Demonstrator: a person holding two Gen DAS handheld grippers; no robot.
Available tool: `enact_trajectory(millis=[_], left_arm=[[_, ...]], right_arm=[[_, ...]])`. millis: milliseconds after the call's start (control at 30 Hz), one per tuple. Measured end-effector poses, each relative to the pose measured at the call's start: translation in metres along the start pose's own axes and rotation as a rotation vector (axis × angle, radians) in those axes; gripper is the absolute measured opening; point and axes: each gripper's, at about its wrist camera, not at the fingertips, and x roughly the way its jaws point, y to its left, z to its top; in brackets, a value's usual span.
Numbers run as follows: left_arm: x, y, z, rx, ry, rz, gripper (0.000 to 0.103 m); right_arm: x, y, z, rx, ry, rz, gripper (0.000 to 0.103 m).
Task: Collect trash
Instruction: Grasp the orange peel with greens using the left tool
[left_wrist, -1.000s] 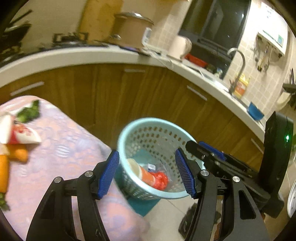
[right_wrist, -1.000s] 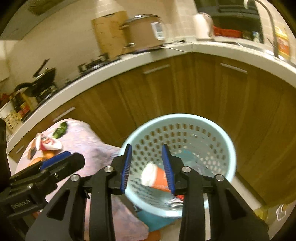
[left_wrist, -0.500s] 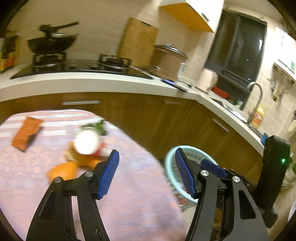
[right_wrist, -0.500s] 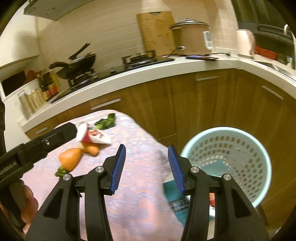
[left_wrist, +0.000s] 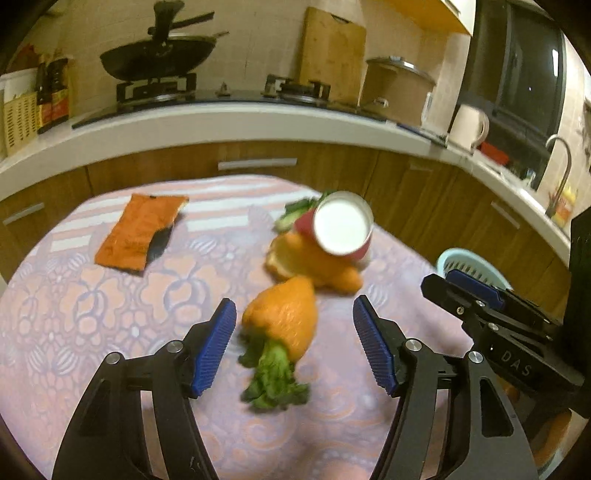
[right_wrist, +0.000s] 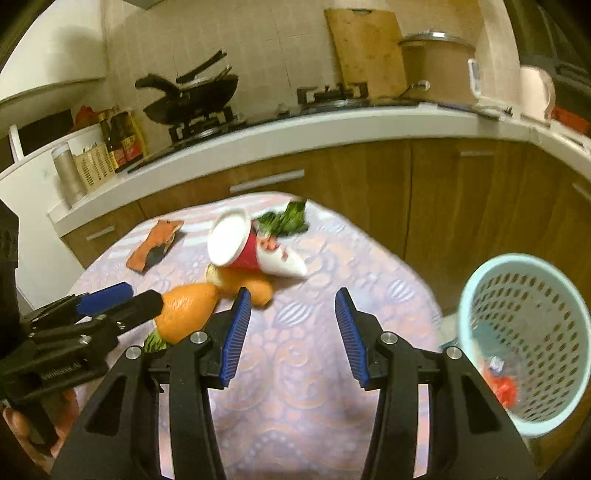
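My left gripper is open and empty, with an orange carrot top with green leaves lying between its fingers on the patterned tablecloth. Behind it lie more orange peel and a tipped red and white paper cup. An orange wrapper lies at the far left. My right gripper is open and empty above the cloth, right of the carrot top and below the cup. The light blue trash basket stands to the right with trash inside.
Green vegetable scraps lie behind the cup. Wooden cabinets and a white counter with a stove, a pan, a cooker and a kettle curve behind the table. The basket's rim also shows in the left wrist view.
Both grippers have swung left from the basket to the table. The right gripper has opened wider. The left gripper now straddles the carrot top.
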Motion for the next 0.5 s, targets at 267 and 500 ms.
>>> enact_trajectory(millis=[267, 500], left_arm=[[0.026, 0.005, -0.003, 0.016, 0.056, 0.03, 0.06], [0.021, 0.016, -0.001, -0.061, 0.043, -0.082, 0.036]], right_arm=[[0.009, 0.009, -0.002, -0.04, 0.027, -0.011, 0.044], [0.013, 0.014, -0.005, -0.069, 0.049, -0.017, 0.044]])
